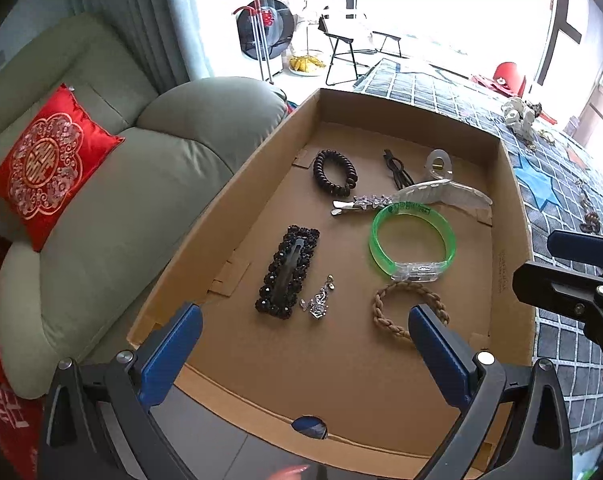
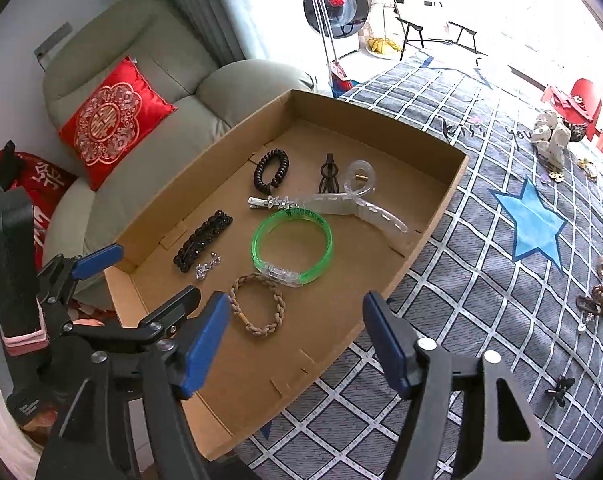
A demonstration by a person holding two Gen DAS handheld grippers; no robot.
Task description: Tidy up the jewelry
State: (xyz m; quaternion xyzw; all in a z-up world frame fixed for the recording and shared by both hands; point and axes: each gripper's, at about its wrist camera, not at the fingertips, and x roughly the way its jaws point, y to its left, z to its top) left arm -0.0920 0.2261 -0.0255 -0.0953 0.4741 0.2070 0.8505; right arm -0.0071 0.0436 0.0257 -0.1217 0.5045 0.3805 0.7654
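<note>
A shallow cardboard box [image 1: 513,216] [image 2: 429,216] lies on a patterned bed cover. In it lie a green bangle [image 1: 411,242] [image 2: 293,246], a braided brown bracelet [image 1: 393,312] [image 2: 257,306], a black beaded hair clip [image 1: 287,274] [image 2: 201,246], a small silver charm [image 1: 319,300] [image 2: 207,266], a black coil hair tie [image 1: 335,172] [image 2: 271,170], a star clip [image 1: 361,204], a clear claw clip [image 1: 441,192] [image 2: 361,204] and a black clip [image 1: 397,168]. My left gripper [image 1: 305,356] is open and empty over the box's near end. My right gripper [image 2: 295,344] is open and empty above the box's near edge.
Loose jewelry lies on the cover to the right: brown pieces [image 2: 597,298], a small black clip [image 2: 559,388] and white figurines [image 2: 549,138]. A green sofa [image 1: 101,220] with a red cushion [image 1: 49,168] stands to the left of the box.
</note>
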